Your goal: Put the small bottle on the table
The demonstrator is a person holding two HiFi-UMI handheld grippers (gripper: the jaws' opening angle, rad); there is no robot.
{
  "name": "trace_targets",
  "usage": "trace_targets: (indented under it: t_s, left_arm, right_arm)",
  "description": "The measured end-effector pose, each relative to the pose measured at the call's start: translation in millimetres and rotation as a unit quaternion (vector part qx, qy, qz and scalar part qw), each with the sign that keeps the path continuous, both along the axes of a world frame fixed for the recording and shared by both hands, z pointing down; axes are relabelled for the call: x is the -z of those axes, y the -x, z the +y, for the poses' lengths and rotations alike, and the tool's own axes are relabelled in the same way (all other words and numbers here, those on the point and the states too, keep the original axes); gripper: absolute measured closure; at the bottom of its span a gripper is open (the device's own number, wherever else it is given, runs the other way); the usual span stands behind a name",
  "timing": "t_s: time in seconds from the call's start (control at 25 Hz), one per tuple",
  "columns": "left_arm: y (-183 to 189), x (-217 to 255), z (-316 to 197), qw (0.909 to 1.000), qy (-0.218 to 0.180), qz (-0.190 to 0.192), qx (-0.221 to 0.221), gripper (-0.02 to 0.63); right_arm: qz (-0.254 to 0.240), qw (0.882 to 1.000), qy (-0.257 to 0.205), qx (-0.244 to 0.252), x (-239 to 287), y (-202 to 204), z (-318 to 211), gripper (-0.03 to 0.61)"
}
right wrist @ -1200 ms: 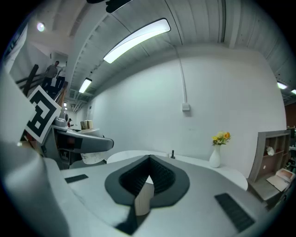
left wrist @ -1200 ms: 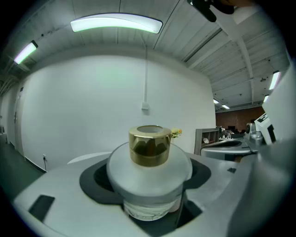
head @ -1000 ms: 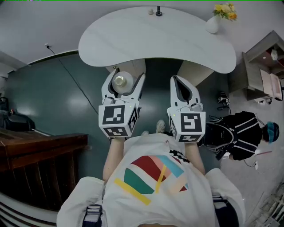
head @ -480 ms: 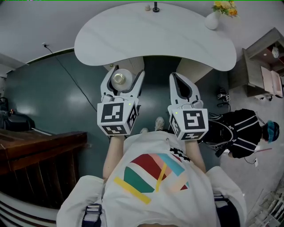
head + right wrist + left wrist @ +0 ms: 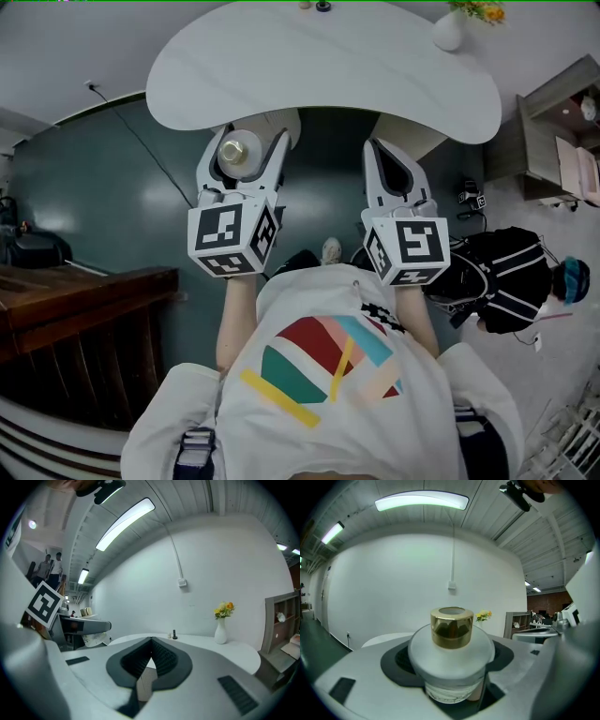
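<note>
A small white bottle (image 5: 238, 153) with a gold cap (image 5: 451, 627) sits upright between the jaws of my left gripper (image 5: 246, 141), which is shut on it. It hangs just short of the near edge of the white curved table (image 5: 319, 70). In the left gripper view the bottle (image 5: 451, 667) fills the middle, with the table (image 5: 384, 639) low behind it. My right gripper (image 5: 382, 150) is shut with nothing in it, its tip near the table's underside edge. The right gripper view shows the closed jaws (image 5: 151, 641) pointing at the tabletop (image 5: 211, 648).
A white vase with yellow flowers (image 5: 452, 26) stands on the table's far right, also in the right gripper view (image 5: 221, 626). Two small objects (image 5: 315, 6) sit at the far edge. A dark wooden bench (image 5: 75, 319) is at left, a shelf unit (image 5: 553, 141) at right, a crouching person (image 5: 525, 281) beside it.
Both grippers have moved forward toward the table; the left one has carried the bottle up to the table's near edge. The table sits nearer in view.
</note>
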State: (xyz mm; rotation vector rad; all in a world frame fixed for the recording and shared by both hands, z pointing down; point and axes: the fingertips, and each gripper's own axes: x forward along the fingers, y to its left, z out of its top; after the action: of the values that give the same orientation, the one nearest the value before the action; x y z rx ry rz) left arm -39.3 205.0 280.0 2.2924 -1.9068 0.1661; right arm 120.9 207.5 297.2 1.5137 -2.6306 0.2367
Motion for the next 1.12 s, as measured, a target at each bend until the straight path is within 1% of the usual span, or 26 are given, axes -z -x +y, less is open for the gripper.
trace_targets:
  t_s: [0.28, 0.48, 0.72, 0.88, 1.12]
  left_arm:
    - [-9, 7, -6, 0.9999, -0.01, 0.002, 0.014, 0.27]
    - [-14, 17, -11, 0.9997, -0.018, -0.007, 0.017, 0.27]
    - [-22, 25, -23, 0.9994, -0.03, -0.016, 0.009, 0.27]
    - [-26, 27, -32, 0.9992, -0.034, -0.019, -0.001, 0.27]
    - [-26, 23, -48, 0.9993, -0.034, -0.01, -0.007, 0.27]
  right_arm:
    - [0.003, 1.0, -0.009, -0.004, 5, -23, -7, 0.567]
    - [-0.002, 1.0, -0.012, -0.01, 10, -35, -8, 0.568]
    - [-0.013, 0.999, -0.019, -0.03, 12, -51, -15, 0.568]
    - [-0.014, 0.999, -0.021, -0.033, 12, -51, -22, 0.567]
    - [-0.001, 0.999, -0.021, -0.034, 8, -48, -33, 0.568]
